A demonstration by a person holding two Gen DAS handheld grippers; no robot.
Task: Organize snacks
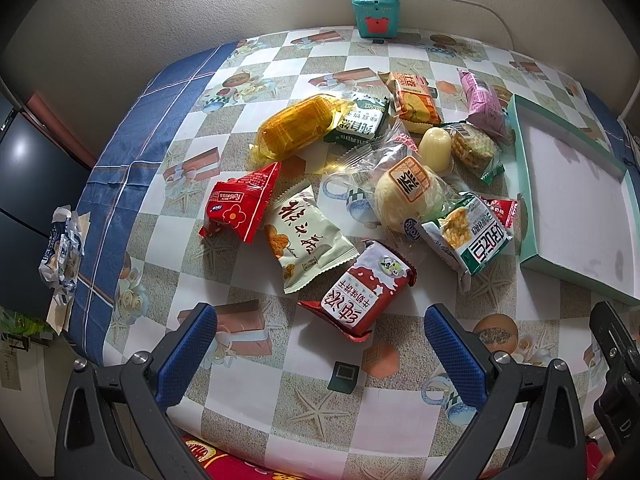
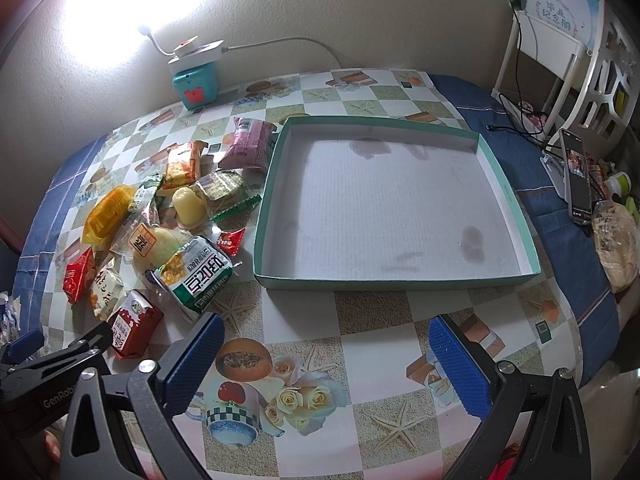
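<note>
Left gripper [image 1: 320, 354] spread wide, gripping nothing, hovering near red milk-biscuit packet [image 1: 358, 290]. Right gripper [image 2: 326, 360] likewise spread and unladen, facing teal-rimmed cardboard tray [image 2: 276, 280] beside snack pile [image 2: 168, 216].

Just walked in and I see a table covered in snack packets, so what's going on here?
A person is holding two grippers over the table, both open and holding nothing. The left gripper hovers by the snack pile, nearest a red and white packet. The right gripper hovers in front of the teal tray, which has no snacks in it. All the snacks lie loose to the tray's left, so sorting hasn't started.
</note>
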